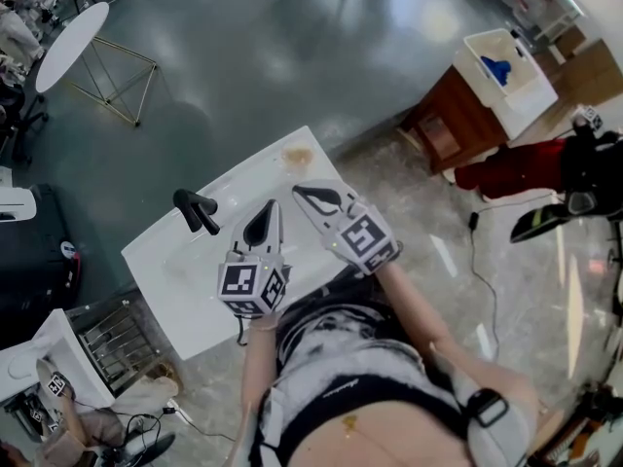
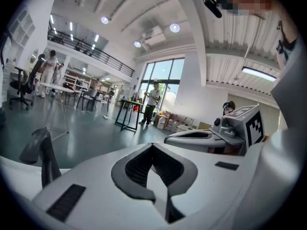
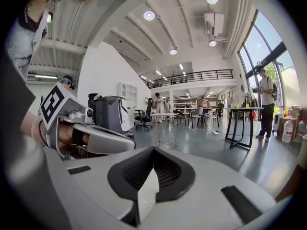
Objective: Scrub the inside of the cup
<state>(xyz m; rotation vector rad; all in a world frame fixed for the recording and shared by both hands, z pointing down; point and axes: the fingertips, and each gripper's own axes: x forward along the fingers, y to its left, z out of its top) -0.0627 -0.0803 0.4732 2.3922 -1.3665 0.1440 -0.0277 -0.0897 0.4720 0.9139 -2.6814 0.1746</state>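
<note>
Left claw (image 1: 271,210), right claw (image 1: 304,195) above counter (image 1: 185,270)

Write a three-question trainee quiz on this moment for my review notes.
1. True or false: the left gripper is gripping something.
2. The jaws of the right gripper are: A) wide open; B) shut on nothing; C) shut on a sponge.
3. In the head view, on which side of the left gripper does the black faucet stand?
Key: 1 false; 2 B; 3 left.
</note>
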